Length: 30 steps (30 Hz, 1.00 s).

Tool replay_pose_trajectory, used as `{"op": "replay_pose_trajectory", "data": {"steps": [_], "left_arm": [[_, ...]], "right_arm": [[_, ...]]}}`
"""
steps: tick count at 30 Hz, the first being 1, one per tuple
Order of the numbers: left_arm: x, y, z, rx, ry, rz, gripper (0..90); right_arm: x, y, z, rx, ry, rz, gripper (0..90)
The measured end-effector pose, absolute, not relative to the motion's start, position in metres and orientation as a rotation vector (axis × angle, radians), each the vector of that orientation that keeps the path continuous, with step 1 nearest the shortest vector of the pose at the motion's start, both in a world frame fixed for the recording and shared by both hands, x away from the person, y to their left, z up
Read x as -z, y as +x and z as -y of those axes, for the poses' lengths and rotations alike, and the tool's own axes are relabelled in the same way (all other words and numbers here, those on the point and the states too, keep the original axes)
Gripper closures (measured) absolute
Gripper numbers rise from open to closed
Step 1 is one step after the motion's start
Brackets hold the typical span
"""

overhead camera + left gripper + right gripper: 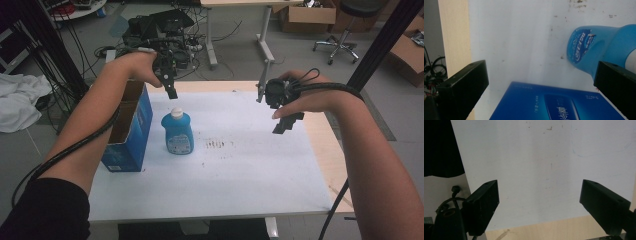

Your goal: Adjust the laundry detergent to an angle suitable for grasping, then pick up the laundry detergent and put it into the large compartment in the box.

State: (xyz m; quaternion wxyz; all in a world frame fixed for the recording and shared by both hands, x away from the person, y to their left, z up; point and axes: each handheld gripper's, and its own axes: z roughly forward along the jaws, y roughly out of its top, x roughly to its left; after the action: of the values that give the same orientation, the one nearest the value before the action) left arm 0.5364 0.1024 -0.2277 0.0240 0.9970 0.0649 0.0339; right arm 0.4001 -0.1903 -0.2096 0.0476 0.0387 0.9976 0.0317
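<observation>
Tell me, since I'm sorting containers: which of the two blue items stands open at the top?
The blue carton: its top flaps gape, while the blue bottle is capped white.

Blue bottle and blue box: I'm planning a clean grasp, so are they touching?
Apart. High view shows white table between the blue bottle and blue box.

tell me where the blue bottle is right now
In the high view the blue bottle stands upright on the white table sheet, left of centre, just right of the open blue box and below the left gripper.

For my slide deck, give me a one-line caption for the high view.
Two open grippers, left and right, hover above a blue bottle standing beside an open box.
</observation>
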Motion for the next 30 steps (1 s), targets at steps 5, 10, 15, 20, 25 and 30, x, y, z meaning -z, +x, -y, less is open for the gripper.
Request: {"op": "replay_pose_trajectory", "data": {"steps": [5,10,15,20,25,30], "left_arm": [[0.2253,0.5364,-0.1027,-0.11,3.087,-0.219,0.1],[0.2213,0.5362,-0.1016,-0.109,3.084,-0.216,0.1],[0.221,0.5373,-0.1023,-0.105,3.087,-0.221,0.1],[0.2233,0.5389,-0.1027,-0.099,3.091,-0.215,0.1],[0.2245,0.5407,-0.1037,-0.095,3.085,-0.218,0.1],[0.2246,0.5389,-0.1026,-0.1,3.081,-0.204,0.1]], "right_arm": [[0.2102,0.3984,0.1903,-0.111,0.117,-3.037,16.1],[0.2174,0.3997,0.1914,-0.116,0.121,-3.044,16.1],[0.2175,0.4012,0.1897,-0.126,0.123,-3.042,16.1],[0.2165,0.4019,0.1874,-0.117,0.123,-3.042,16.1],[0.2163,0.3999,0.1869,-0.107,0.13,-3.037,16.1],[0.2149,0.3999,0.1878,-0.123,0.132,-3.036,16.1]]}}
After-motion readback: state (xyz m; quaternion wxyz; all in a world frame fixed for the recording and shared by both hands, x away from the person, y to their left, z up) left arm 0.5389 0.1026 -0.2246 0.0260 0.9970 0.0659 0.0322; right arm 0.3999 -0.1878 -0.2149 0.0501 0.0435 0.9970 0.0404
